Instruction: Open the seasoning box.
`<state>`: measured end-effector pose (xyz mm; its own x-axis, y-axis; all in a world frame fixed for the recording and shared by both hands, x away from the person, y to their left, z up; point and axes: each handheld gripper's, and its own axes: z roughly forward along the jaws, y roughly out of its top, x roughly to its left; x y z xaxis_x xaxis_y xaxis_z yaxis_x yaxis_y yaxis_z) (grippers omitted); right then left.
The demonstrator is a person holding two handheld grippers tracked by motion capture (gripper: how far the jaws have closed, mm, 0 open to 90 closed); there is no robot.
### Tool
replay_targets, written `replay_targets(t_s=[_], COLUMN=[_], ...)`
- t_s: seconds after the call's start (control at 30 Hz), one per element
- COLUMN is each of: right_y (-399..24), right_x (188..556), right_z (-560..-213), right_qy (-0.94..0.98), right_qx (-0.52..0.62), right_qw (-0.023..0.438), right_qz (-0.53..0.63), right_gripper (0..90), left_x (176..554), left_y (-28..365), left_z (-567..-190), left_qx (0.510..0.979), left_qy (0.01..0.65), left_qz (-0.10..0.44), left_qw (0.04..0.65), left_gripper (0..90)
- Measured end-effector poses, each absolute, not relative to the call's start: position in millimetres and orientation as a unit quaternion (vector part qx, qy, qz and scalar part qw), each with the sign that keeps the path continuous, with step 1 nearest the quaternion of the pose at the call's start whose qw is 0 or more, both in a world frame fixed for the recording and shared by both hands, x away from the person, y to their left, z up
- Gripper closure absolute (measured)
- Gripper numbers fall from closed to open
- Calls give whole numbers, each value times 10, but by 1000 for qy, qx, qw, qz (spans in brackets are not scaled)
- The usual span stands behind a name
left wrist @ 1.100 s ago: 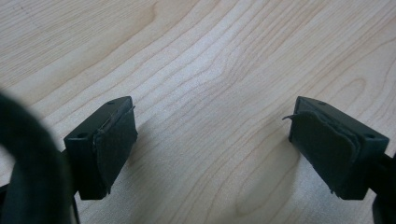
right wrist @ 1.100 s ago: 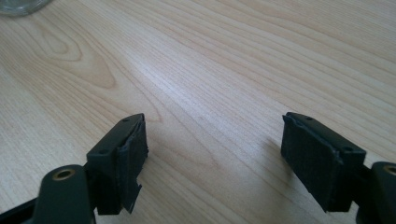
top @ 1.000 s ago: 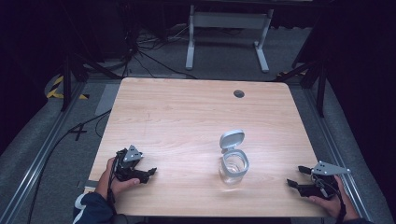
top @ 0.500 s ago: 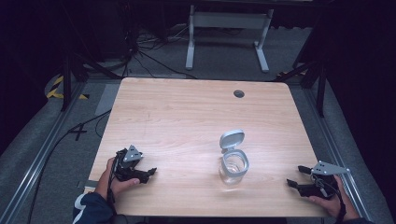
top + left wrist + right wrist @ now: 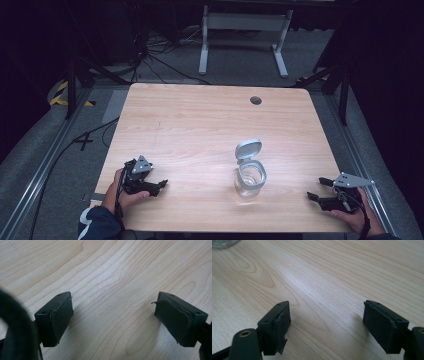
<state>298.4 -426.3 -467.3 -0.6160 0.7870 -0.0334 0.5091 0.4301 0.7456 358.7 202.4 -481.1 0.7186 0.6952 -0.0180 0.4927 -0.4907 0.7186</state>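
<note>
On the wooden table (image 5: 200,125) of the high view, a glass jar (image 5: 249,178) with its grey lid (image 5: 248,149) flipped open is seen between the left gripper (image 5: 156,186) and the right gripper (image 5: 316,189), well apart from both. Along the left gripper view, spread jaws are shown over bare wood. Along the right gripper view, jaws are likewise parted, and the jar's base (image 5: 223,243) is glimpsed at the top-left corner.
</note>
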Motion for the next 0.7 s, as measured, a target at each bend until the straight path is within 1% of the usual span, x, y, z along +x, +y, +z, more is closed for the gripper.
replay_targets(t_s=[0.7], right_y=[-4264], right_x=[2989], right_z=[-4672], right_qy=[824], right_qx=[393], right_qw=[191], right_qz=[360], right_gripper=[215], left_x=[3608], left_y=[2020], left_z=[-4809], left_qx=[853], left_qy=[347], left_qz=[139], left_qw=[364], left_gripper=[147])
